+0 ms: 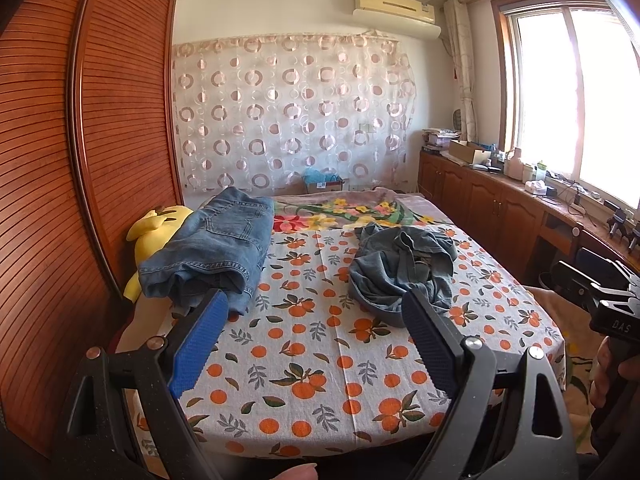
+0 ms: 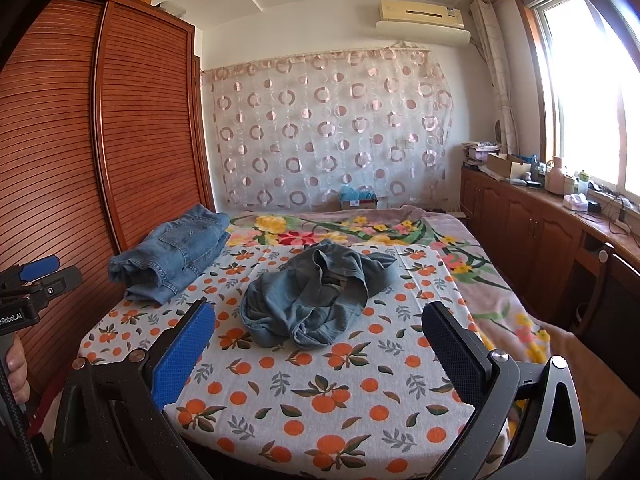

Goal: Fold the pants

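Note:
A crumpled pair of grey-blue pants (image 1: 404, 270) (image 2: 316, 296) lies in a heap on the orange-print cloth (image 1: 312, 360) (image 2: 320, 392) covering the bed. A folded pair of blue jeans (image 1: 212, 252) (image 2: 176, 256) rests at the cloth's far left. My left gripper (image 1: 314, 300) is open above the near half of the cloth, short of both garments. Over the near edge my right gripper (image 2: 320, 312) stands open too, in front of the crumpled pants with nothing between its blue pads (image 2: 180, 360). Each gripper shows in the other's view: the right gripper (image 1: 600, 300) and the left gripper (image 2: 32, 280), each held by a hand.
A wooden slatted wardrobe (image 1: 80, 160) runs along the left of the bed. A yellow plush toy (image 1: 156, 232) lies beside the folded jeans. A floral blanket (image 2: 460, 264) covers the far and right part of the bed. A low wooden cabinet (image 2: 540, 232) with clutter stands under the window.

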A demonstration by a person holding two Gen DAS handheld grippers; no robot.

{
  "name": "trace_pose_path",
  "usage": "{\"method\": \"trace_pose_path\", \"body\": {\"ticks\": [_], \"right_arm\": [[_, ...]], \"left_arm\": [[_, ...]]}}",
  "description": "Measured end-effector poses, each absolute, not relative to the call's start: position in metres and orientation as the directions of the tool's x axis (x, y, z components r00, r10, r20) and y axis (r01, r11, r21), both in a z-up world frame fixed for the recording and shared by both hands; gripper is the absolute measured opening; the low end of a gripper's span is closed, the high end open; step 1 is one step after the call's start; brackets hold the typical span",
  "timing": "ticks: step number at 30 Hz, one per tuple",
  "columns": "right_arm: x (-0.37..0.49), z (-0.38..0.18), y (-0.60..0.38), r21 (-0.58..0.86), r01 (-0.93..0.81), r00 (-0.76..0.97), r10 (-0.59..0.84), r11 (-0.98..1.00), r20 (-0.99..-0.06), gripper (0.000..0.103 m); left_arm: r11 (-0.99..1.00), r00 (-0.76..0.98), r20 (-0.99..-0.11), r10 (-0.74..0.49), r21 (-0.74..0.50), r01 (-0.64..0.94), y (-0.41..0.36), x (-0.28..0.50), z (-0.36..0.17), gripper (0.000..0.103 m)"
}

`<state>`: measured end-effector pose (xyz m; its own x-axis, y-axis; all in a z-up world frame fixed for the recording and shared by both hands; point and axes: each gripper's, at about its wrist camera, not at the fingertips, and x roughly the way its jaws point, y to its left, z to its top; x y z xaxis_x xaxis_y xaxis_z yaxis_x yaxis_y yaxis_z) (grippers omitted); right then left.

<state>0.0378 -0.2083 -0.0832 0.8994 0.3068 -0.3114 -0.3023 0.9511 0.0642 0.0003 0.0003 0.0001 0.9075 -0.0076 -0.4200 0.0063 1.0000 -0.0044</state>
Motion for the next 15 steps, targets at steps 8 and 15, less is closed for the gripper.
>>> {"method": "trace_pose_path", "body": {"ticks": [8,15], "right_arm": [[0.0373,-0.0834,-0.2080,0.062,-0.304,0.899,0.308,0.951,-0.310,0.103],[0.0369,-0.0833,-0.2085,0.063,-0.303,0.900,0.308,0.951,-0.310,0.103]], "left_arm": [[1.000,0.908,-0.419,-0.005,-0.004,0.003,0.0004,0.0000,0.0001,0.089],[1.000,0.908,-0.419,-0.003,-0.002,0.002,0.0004,0.0001,0.0002,0.089]]}}
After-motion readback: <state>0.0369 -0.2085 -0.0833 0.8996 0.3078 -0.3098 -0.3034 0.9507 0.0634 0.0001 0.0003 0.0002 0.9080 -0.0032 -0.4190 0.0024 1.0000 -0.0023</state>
